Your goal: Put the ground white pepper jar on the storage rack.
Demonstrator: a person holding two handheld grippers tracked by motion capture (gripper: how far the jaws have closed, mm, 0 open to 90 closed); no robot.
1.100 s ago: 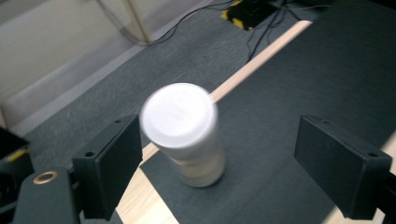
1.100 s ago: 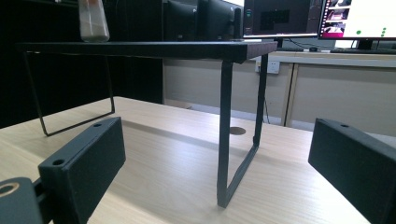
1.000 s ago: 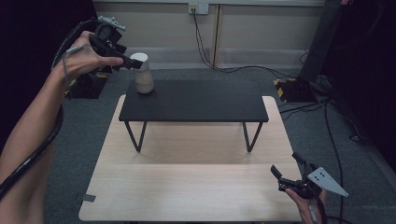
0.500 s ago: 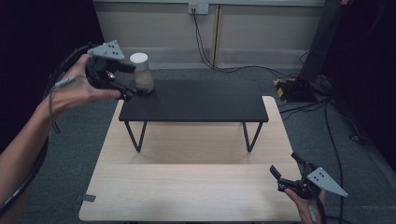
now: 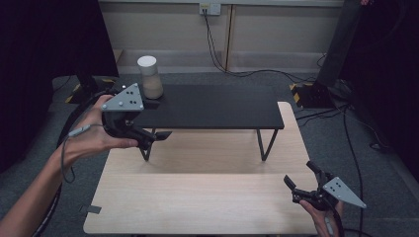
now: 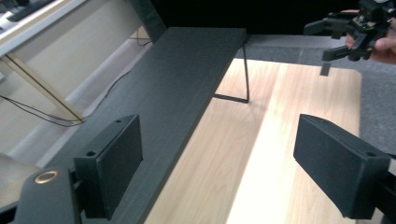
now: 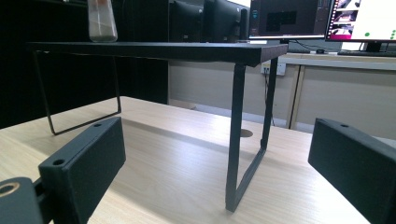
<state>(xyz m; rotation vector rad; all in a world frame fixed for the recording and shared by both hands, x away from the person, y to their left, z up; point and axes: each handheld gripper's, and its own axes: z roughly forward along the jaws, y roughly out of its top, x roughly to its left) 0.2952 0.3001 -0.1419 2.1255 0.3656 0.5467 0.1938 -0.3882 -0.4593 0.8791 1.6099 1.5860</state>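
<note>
A jar (image 5: pixel 149 77) with a white lid and pale contents stands upright on the far left end of the black shelf (image 5: pixel 212 106). My left gripper (image 5: pixel 157 120) hovers open and empty in front of the shelf's left end, well apart from the jar. In the left gripper view its jaws (image 6: pixel 219 154) stand wide apart over the shelf (image 6: pixel 177 70) and the wooden table (image 6: pixel 280 116). My right gripper (image 5: pixel 301 175) rests open and empty near the table's front right corner. The right gripper view shows the jar (image 7: pixel 101 21) on the shelf (image 7: pixel 154 49) beyond the open gripper (image 7: pixel 215 172).
The shelf stands on thin black wire legs (image 5: pixel 264 143) at the back of the light wooden table (image 5: pixel 197 197). Cables (image 5: pixel 217 44) trail over the grey floor behind. Monitors (image 7: pixel 289 18) stand on a desk beyond the shelf. The right gripper (image 6: pixel 348 35) appears far off in the left gripper view.
My left gripper has let go of the jar and drawn back toward me and downward, off the shelf's left end. The jar stays standing. The right gripper has not moved.
</note>
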